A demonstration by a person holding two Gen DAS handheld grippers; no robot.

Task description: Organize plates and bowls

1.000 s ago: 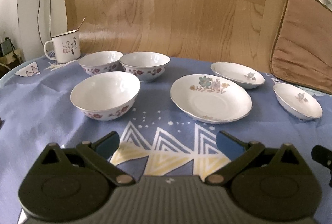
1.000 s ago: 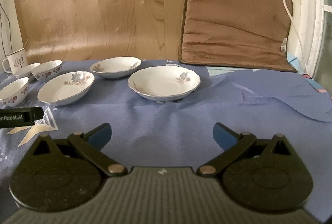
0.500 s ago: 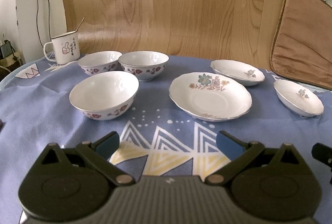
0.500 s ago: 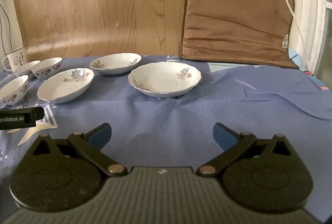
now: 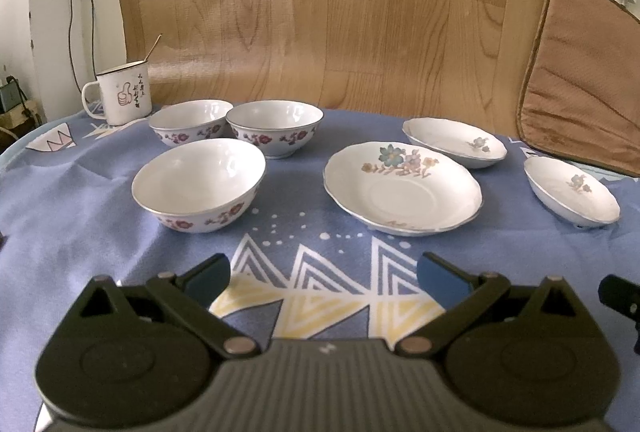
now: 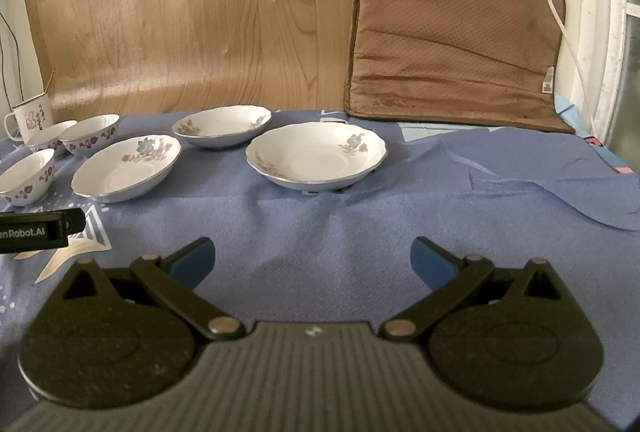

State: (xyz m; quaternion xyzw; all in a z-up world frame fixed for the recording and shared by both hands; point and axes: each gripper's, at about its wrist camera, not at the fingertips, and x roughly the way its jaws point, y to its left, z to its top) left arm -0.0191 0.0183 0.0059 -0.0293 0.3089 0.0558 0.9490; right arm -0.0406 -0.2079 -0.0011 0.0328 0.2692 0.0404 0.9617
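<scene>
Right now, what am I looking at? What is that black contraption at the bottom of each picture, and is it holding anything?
Each black contraption is a hand-held grasping tool that a person carries, with a camera looking forward along its two blue-tipped fingers. One picture comes from the left tool, the other from the right tool. Both are open and hold nothing. On the blue patterned tablecloth stand three white bowls with red flowers, the nearest here, and three white shallow floral plates, the largest-looking here. A white enamel mug stands at the back left.
</scene>
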